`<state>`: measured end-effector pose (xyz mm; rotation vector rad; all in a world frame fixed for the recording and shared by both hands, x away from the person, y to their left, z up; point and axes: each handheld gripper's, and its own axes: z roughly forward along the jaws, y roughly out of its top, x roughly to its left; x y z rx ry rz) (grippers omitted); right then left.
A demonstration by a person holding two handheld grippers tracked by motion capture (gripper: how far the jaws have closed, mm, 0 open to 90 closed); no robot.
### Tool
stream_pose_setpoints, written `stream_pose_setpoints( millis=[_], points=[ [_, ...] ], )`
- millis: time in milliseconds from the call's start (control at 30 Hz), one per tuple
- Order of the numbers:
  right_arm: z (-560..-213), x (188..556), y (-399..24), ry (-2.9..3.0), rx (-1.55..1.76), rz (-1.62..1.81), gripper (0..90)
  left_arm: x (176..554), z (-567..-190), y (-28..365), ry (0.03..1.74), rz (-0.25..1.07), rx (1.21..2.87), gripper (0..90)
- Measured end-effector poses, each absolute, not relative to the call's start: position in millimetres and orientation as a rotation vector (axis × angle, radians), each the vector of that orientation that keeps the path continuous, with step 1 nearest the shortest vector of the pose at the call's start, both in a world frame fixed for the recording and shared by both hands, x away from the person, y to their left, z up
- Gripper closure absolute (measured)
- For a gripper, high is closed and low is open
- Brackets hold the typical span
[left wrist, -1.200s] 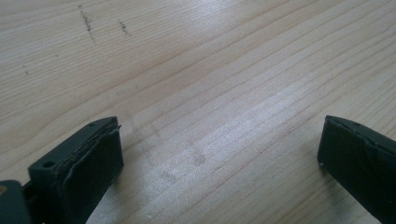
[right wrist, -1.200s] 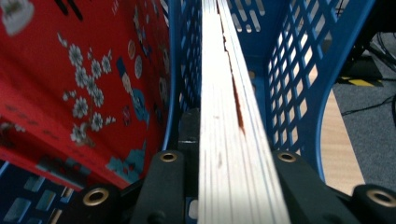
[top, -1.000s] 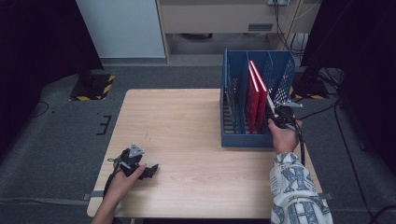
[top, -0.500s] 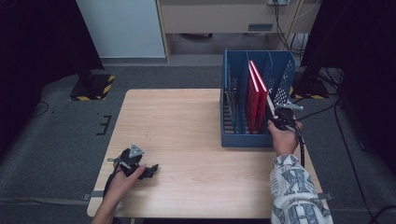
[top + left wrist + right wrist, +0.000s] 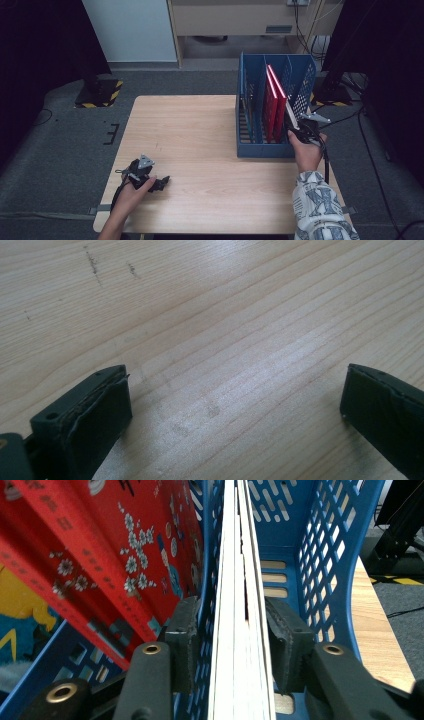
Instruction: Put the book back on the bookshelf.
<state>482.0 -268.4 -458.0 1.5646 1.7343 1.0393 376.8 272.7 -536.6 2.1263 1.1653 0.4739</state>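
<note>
Right gripper view — right gripper (image 5: 235,645) jaws loosening around white book (image 5: 239,605)

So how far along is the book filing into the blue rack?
Done: red books stand in the blue rack. In hand: a white-edged book stands in the next slot, between the jaws of the right hand-held gripper, which have just been opening; it looks like a release. Left: draw that gripper clear. The left hand-held gripper rests open on the table.
</note>
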Motion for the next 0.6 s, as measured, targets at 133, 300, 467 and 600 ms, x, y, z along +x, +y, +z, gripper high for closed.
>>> stream_pose_setpoints(
  millis=[133, 300, 467, 600],
  points=[
    [-458, 478, -269, 1.728, 1.548, 1.040, 65.9, 377, -537, 273, 1.166, 0.474, 2.126, 0.0],
    [-457, 477, -269, 1.729, 1.525, 0.996, 73.2, 377, -537, 273, 1.165, 0.474, 2.126, 0.0],
    [-456, 479, -268, 1.720, 1.514, 0.956, 74.7, 377, -537, 272, 1.165, 0.474, 2.126, 0.0],
    [-456, 490, -268, 1.709, 1.509, 0.917, 74.8, 377, -537, 272, 1.164, 0.474, 2.127, 0.0]
  ],
)
